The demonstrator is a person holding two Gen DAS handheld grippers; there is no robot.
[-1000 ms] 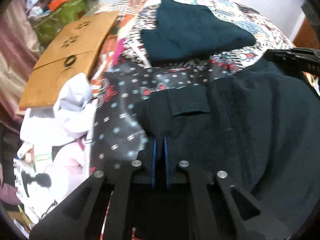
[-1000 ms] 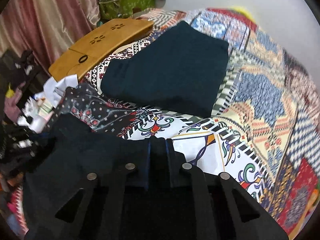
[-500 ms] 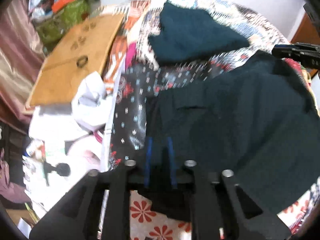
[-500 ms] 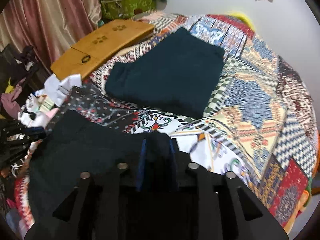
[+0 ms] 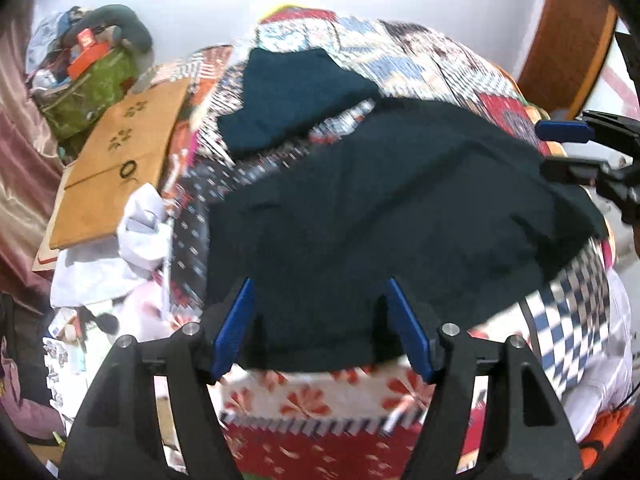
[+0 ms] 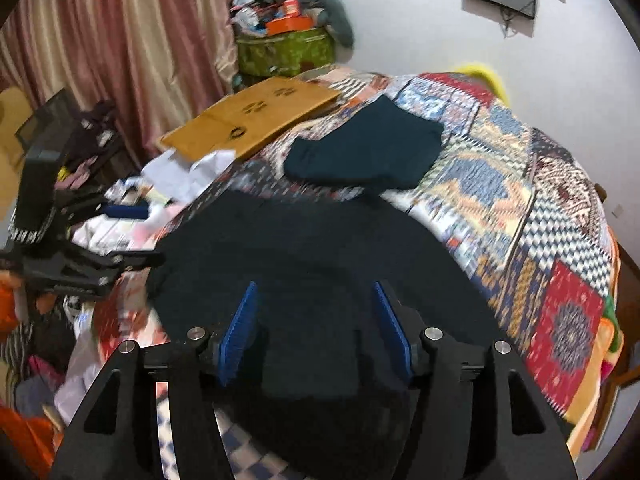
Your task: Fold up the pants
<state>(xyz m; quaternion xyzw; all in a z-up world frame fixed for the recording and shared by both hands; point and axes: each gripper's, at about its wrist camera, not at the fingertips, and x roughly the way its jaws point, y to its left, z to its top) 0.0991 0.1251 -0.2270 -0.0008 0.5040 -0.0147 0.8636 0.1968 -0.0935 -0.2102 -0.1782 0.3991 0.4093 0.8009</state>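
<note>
Nearby, folded garment (image 6: 364, 148), wooden board (image 6: 256, 116), beyond pants (image 6: 312, 248).

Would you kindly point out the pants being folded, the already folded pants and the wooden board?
pants being folded (image 5: 380, 208), left wrist view, middle of the cloth
folded pants (image 6: 368, 152), right wrist view, centre
wooden board (image 6: 256, 118), right wrist view, top face

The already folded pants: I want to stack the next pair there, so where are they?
The folded pants lie far up the patchwork quilt, right of the wooden board.
</note>
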